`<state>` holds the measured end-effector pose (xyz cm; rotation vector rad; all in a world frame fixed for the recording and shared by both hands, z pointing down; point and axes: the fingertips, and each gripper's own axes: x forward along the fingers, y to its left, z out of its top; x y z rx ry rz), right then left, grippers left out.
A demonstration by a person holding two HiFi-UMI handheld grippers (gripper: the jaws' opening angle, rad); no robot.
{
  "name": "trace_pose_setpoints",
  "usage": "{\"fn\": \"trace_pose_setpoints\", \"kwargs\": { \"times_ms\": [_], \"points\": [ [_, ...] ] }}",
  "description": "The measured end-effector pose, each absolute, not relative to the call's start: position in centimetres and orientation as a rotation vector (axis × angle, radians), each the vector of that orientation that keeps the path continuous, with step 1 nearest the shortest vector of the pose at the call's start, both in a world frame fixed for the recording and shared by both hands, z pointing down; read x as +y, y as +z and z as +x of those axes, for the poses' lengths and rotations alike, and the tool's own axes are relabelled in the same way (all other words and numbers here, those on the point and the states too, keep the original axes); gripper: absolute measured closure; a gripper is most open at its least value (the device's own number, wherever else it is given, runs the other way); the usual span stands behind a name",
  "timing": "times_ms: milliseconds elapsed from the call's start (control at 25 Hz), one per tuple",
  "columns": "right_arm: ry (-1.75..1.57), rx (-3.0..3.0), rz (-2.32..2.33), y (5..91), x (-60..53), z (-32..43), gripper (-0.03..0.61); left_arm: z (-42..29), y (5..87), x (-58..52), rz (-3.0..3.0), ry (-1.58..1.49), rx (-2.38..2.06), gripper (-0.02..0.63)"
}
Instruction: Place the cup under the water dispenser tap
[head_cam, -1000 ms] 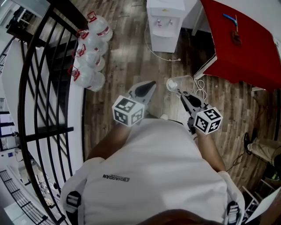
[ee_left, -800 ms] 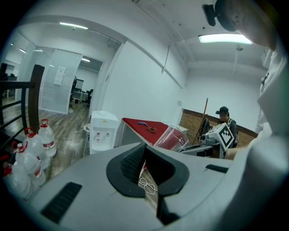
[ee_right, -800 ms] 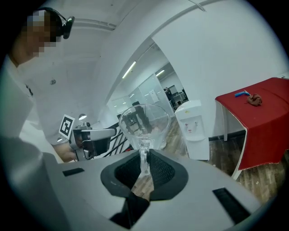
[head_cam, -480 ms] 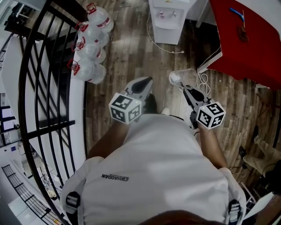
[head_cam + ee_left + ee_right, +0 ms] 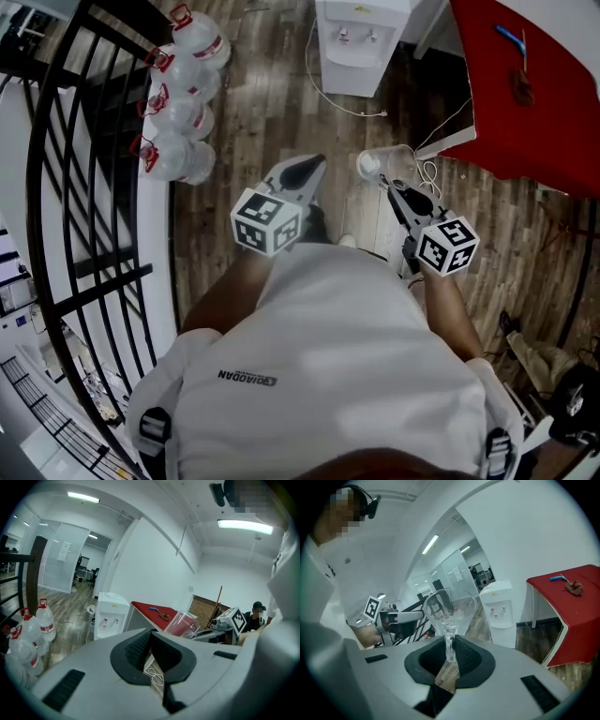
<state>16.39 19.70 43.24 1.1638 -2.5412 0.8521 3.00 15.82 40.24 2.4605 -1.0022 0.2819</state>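
Observation:
A clear plastic cup (image 5: 392,164) lies tilted in front of my right gripper (image 5: 386,186), which is shut on its handle. In the right gripper view the cup (image 5: 449,605) rises just above the gripper (image 5: 450,645). The white water dispenser (image 5: 361,42) stands on the floor ahead, well apart from the cup; its two taps face me (image 5: 499,613). My left gripper (image 5: 302,173) is held beside the right one at about the same height. Its jaws are together with nothing between them (image 5: 151,638). From the left gripper view the cup (image 5: 183,623) shows at the right.
Several large water bottles (image 5: 178,103) stand on the floor left of the dispenser, beside a black railing (image 5: 84,187). A red-covered table (image 5: 525,84) is at the right. A white cable (image 5: 347,108) trails over the wood floor between the dispenser and me.
The bottles and floor have slid a little left in the head view as the person shifts. Both grippers keep their pose and the cup stays held.

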Motion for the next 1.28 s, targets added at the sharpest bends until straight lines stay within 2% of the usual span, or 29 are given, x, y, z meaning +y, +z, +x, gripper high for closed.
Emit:
{"fn": "trace_pose_setpoints", "kwargs": {
  "times_ms": [680, 1280],
  "points": [
    [0.783, -2.441, 1.238, 42.9, 6.4, 10.2, 0.528, -2.8, 40.3, 2.5, 2.51, 0.3, -0.872, 0.617],
    [0.828, -2.387, 1.259, 45.7, -0.8, 7.3, 0.528, -6.9, 42.5, -2.0, 2.482, 0.367, -0.867, 0.617]
  ]
}}
